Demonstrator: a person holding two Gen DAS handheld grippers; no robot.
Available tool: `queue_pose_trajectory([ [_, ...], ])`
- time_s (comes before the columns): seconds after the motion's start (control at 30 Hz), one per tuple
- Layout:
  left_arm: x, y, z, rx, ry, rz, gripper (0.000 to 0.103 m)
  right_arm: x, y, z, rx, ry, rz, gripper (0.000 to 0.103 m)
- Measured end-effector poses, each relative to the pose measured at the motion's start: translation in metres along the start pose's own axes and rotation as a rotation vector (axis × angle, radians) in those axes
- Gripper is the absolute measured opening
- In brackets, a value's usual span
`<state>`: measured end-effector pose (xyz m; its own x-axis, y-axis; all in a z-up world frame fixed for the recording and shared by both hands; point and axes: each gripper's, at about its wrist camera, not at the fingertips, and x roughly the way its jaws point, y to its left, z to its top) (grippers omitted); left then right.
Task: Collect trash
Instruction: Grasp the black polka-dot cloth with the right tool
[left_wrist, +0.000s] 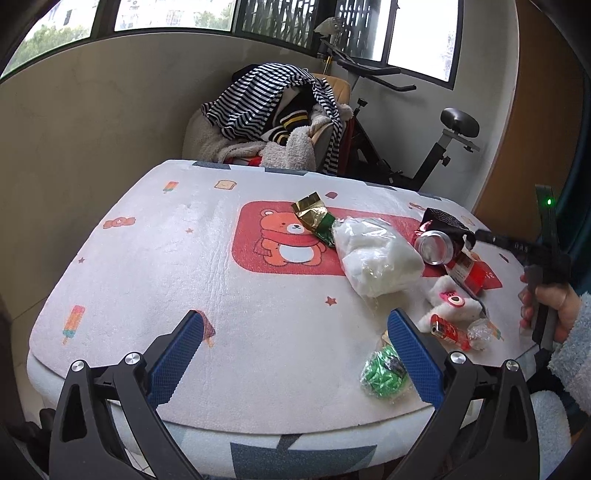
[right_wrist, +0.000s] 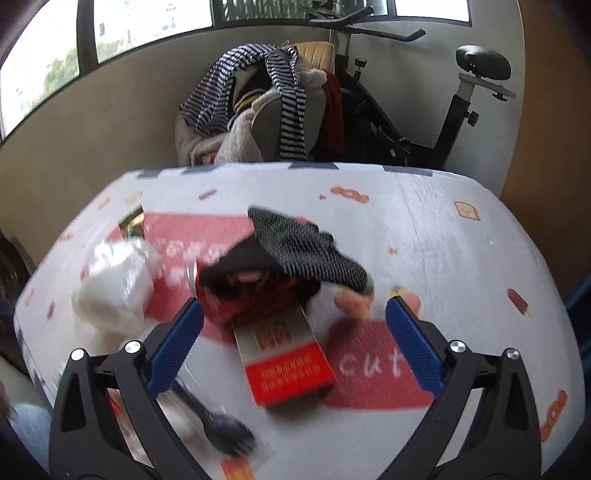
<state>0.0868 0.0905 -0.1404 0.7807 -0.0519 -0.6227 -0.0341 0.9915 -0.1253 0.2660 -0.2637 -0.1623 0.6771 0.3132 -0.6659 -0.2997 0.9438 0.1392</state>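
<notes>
You were at the reaching step: your right gripper (right_wrist: 294, 319) hung with jaws spread wide and empty; the red carton (right_wrist: 286, 354) lay between them, just below the dented can (right_wrist: 236, 295); next, I judge, descend and pinch; your left gripper (left_wrist: 295, 332) also gaped, holding nothing.

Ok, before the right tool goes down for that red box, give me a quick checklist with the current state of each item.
1. Right tool open: ok, fingers spread wide.
2. Red box lined up between the fingers: ok, roughly centred.
3. Box free to lift: not ok, the red can and black mesh cloth sit at or over its far end.
4. Left tool out of the way: ok, open over bare tablecloth.
5. Black fork clear of the fingers: cannot tell, it lies close beside the left finger.
6. View sharp enough: not ok, right wrist view is blurred.
</notes>
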Motion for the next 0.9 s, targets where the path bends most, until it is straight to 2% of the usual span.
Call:
queue_pose_trajectory([
  [0.2, 0.014, 0.010, 0.009, -0.037, 0.014, 0.012, 0.097, 0.029, -0.023, 0.032, 0.189, 0.009, 0.032, 0.097],
  [0.23, 0.017, 0.011, 0.010, -0.048, 0.019, 0.007, 0.097, 0.041, -0.030, 0.034, 0.238, 0.038, 0.039, 0.092],
  [0.27, 0.018, 0.013, 0.012, -0.059, 0.021, 0.004, 0.097, 0.045, -0.032, 0.034, 0.259, 0.060, 0.049, 0.084],
  [0.3, 0.020, 0.014, 0.013, -0.066, 0.023, 0.002, 0.097, 0.051, -0.034, 0.034, 0.277, 0.086, 0.059, 0.080],
  [0.33, 0.021, 0.014, 0.014, -0.071, 0.023, 0.001, 0.097, 0.060, -0.034, 0.033, 0.299, 0.133, 0.082, 0.068],
  [0.37, 0.022, 0.014, 0.014, -0.073, 0.022, 0.000, 0.097, 0.061, -0.035, 0.034, 0.304, 0.140, 0.098, 0.052],
  [0.4, 0.022, 0.014, 0.015, -0.073, 0.022, -0.001, 0.097, 0.060, -0.034, 0.035, 0.307, 0.137, 0.120, 0.045],
  [0.47, 0.023, 0.013, 0.015, -0.067, 0.023, 0.000, 0.096, 0.045, -0.032, 0.039, 0.305, 0.074, 0.140, 0.016],
  [0.67, 0.023, 0.009, 0.015, -0.069, 0.028, -0.007, 0.092, -0.010, -0.029, 0.055, 0.257, -0.124, 0.162, 0.014],
  [0.77, 0.021, 0.006, 0.016, -0.070, 0.029, -0.017, 0.091, -0.029, -0.029, 0.060, 0.228, -0.167, 0.158, 0.013],
  [0.9, 0.022, 0.006, 0.020, -0.102, 0.044, -0.047, 0.091, -0.061, -0.027, 0.060, 0.149, -0.202, 0.095, 0.013],
])
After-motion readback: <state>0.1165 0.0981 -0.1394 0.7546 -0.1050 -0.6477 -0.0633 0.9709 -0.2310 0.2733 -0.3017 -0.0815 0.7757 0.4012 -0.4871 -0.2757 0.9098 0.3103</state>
